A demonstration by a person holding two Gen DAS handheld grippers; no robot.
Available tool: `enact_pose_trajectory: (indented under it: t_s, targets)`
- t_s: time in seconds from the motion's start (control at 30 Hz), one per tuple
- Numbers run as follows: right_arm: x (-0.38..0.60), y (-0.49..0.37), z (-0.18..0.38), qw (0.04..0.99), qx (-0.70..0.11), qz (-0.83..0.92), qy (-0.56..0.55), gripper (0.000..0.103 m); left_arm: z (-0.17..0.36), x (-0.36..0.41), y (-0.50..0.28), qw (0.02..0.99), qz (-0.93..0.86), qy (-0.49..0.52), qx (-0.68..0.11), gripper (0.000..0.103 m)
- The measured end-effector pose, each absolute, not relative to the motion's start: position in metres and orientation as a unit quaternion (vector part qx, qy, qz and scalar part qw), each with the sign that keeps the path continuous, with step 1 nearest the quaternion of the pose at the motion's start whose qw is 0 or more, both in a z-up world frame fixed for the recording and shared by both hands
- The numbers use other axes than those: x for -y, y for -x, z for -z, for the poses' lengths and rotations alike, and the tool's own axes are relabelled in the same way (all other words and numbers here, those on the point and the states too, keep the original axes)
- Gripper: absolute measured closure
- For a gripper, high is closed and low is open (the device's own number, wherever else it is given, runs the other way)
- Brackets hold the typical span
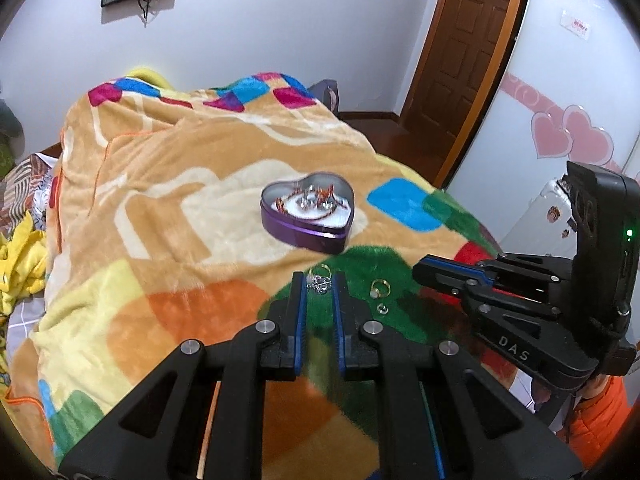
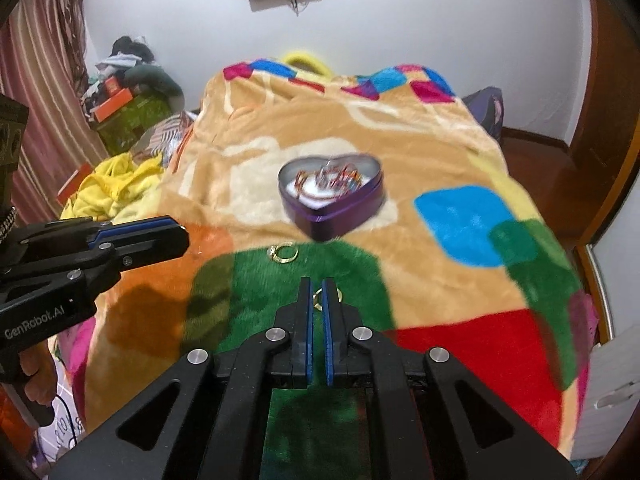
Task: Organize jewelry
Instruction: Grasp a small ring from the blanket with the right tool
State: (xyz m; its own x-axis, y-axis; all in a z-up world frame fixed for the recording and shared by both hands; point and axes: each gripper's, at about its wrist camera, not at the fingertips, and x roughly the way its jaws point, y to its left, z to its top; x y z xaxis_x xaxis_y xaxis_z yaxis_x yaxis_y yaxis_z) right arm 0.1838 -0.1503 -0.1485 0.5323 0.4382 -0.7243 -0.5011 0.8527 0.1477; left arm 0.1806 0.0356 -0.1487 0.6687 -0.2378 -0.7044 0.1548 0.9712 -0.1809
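Your left tool (image 1: 320, 286) points down at the green patch of the blanket (image 1: 172, 200) covering the bed, and its blue pads are closed on a small silver piece of jewelry (image 1: 319, 283) pinched at the tips. Just behind that piece a thin gold ring (image 1: 325, 268) lies on the blanket.

Your right tool (image 2: 317, 294) has its pads drawn together on a gold ring (image 2: 319, 298) that shows in the narrow slit between them; motion blur keeps you from seeing more than that. A second pair of gold loops (image 2: 283, 252) lies ahead and to the left of it, on the border of the green and orange patches.

In the left wrist view, two more small pieces sit to the right of your left tool: a gold ring with a pale stone (image 1: 379, 287) and, nearer, a small silver hoop (image 1: 383, 308). The right tool's side profile lies just past them, so the room between your two tools is tight.

The purple heart-shaped tin (image 1: 307, 210) stands open ahead of both tools, well apart from the loose rings, with a white lining and a tangle of red and orange jewelry inside. Bare blanket surrounds it on every side. The bed's right edge drops off toward the wooden door (image 1: 468, 52) and floor; on the left a yellow garment (image 2: 116, 184) crowds the blanket's edge.
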Motion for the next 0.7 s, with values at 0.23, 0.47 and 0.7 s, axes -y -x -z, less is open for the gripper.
enact_pose_trajectory:
  t_s: [0.23,0.47,0.7]
  targets:
    - [0.142,-0.181,0.155,0.863,-0.416,-0.279,0.06,0.097,0.151,-0.038,-0.179,0.91,0.108,0.055,-0.396,0.092]
    - [0.129,-0.188,0.188,0.834,-0.471,-0.28,0.066,0.093,0.162,-0.04,-0.177,0.905,0.106,0.053,-0.409,0.092]
    - [0.127,-0.194,0.192,0.84,-0.464,-0.275,0.067,0.091,0.165,-0.046,-0.18,0.904,0.101,0.061,-0.41,0.092]
